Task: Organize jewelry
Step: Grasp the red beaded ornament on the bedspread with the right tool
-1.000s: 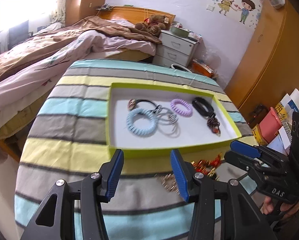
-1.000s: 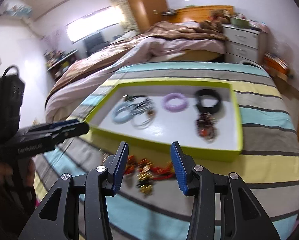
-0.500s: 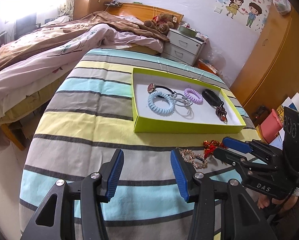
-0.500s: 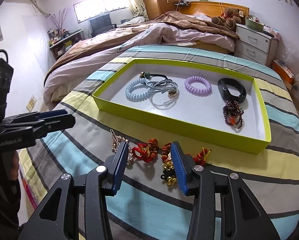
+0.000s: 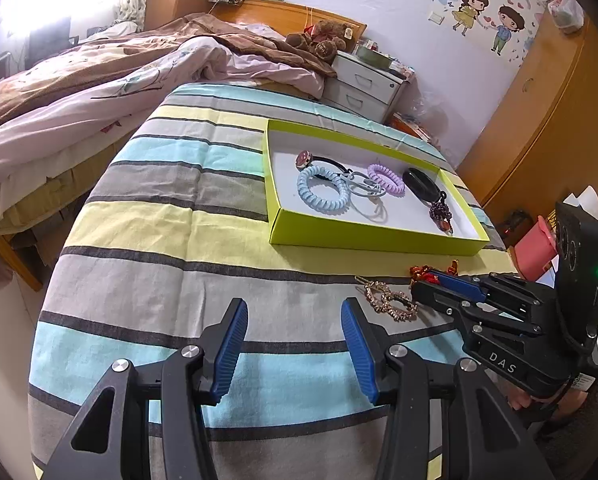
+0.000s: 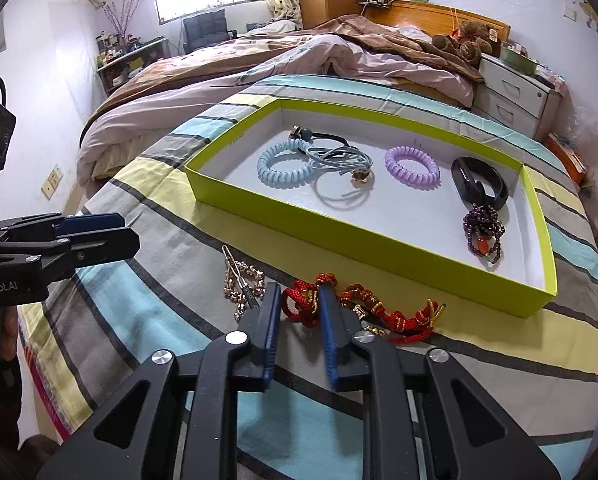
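Observation:
A lime-green tray (image 6: 363, 236) (image 5: 371, 236) on the striped cloth holds a blue coil band (image 6: 283, 168), a purple coil band (image 6: 411, 166), a black band (image 6: 479, 184), dark beads (image 6: 483, 232) and grey hair ties. In front of it lie a red-and-gold knotted cord (image 6: 379, 312) (image 5: 423, 276) and a gold chain piece (image 6: 241, 280) (image 5: 391, 300). My right gripper (image 6: 299, 300) is low over the cloth, its jaws narrowed around the left end of the red cord. My left gripper (image 5: 291, 320) is open and empty, hovering over the cloth to the left.
The striped table's near and left edges drop off to the floor. A bed (image 5: 99, 80) lies behind and left. A white nightstand (image 5: 363, 84) and a wooden wardrobe (image 5: 539, 120) stand at the back right. A pink box (image 5: 535, 252) sits right of the table.
My right gripper has dropped toward the cloth and its jaws have narrowed around the red cord. My left gripper has pulled back and left, away from the tray, staying open.

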